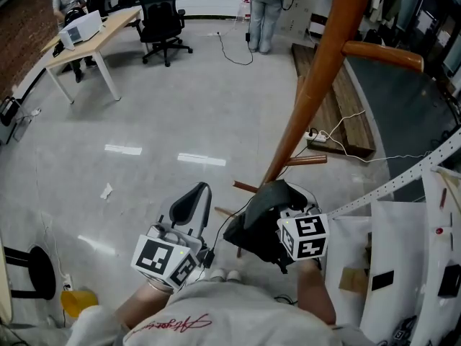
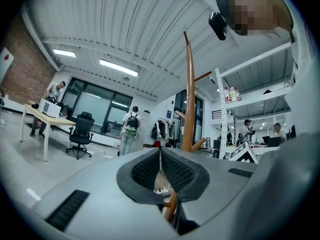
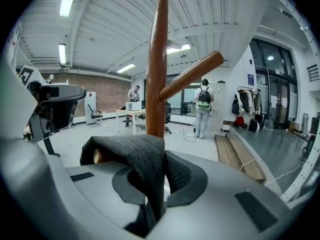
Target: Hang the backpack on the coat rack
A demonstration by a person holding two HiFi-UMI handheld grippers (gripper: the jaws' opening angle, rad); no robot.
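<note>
The wooden coat rack [image 1: 317, 71] rises just ahead of me, with pegs sticking out high and low. In the right gripper view its pole [image 3: 157, 74] stands close behind the jaws. The black backpack [image 1: 259, 225] hangs low against the pole's foot. My right gripper [image 3: 159, 184] is shut on the backpack's dark grey strap [image 3: 135, 154], which lies draped over the end of a low peg [image 3: 99, 157]. My left gripper [image 1: 191, 204] hovers apart to the left of the bag, its pads [image 2: 172, 171] meeting with nothing between them.
A low wooden platform [image 1: 346, 107] and a power strip with cables [image 1: 317, 139] lie beyond the rack. White shelving [image 1: 403, 179] stands at the right. Farther off are a desk [image 1: 86, 45], an office chair [image 1: 162, 16] and a standing person [image 1: 268, 9]. A black stool [image 1: 32, 272] is at the left.
</note>
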